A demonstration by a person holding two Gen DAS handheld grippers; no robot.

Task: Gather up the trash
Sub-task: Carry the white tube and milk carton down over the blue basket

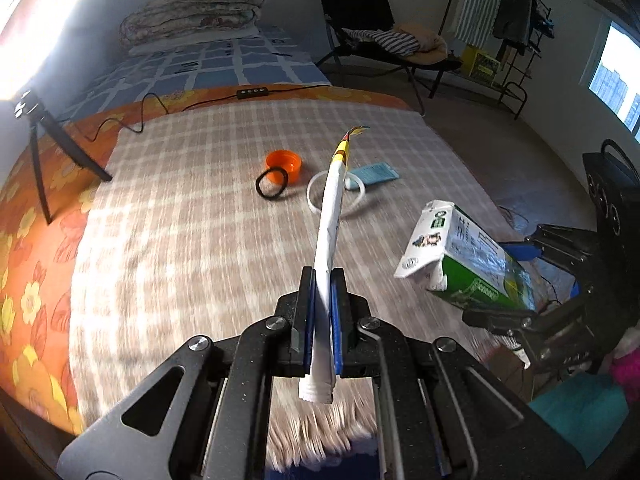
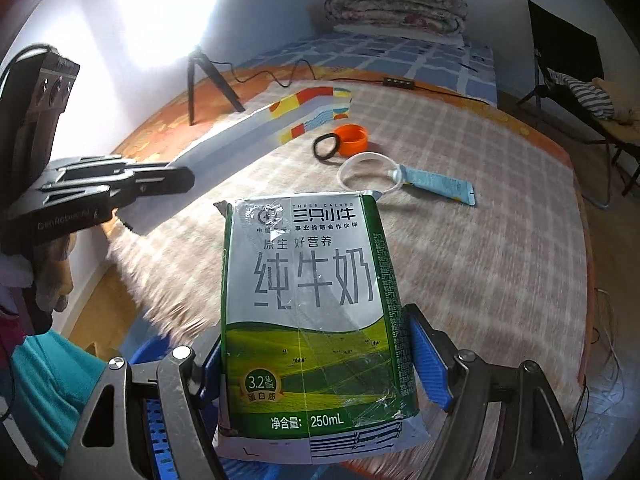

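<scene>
My left gripper (image 1: 323,280) is shut on a flat white wrapper (image 1: 330,216) with a yellow and red printed end, held edge-on above the checked blanket (image 1: 180,208). The right wrist view shows the same wrapper (image 2: 280,120) sticking out of the left gripper (image 2: 176,182) at the left. My right gripper (image 2: 316,344) is shut on a green and white 250 mL milk carton (image 2: 308,304), which also shows at the right of the left wrist view as the carton (image 1: 468,256). On the blanket lie an orange cap (image 1: 285,165), a black hair tie (image 1: 272,184), a clear plastic ring (image 1: 340,196) and a blue tube (image 1: 374,173).
A small black tripod (image 1: 48,140) and a cable with an inline switch (image 1: 251,92) sit at the far side of the bed. A folded quilt (image 1: 192,10) lies at the head. A black folding chair (image 1: 372,36) with clothes and a clothes rack (image 1: 516,40) stand beyond.
</scene>
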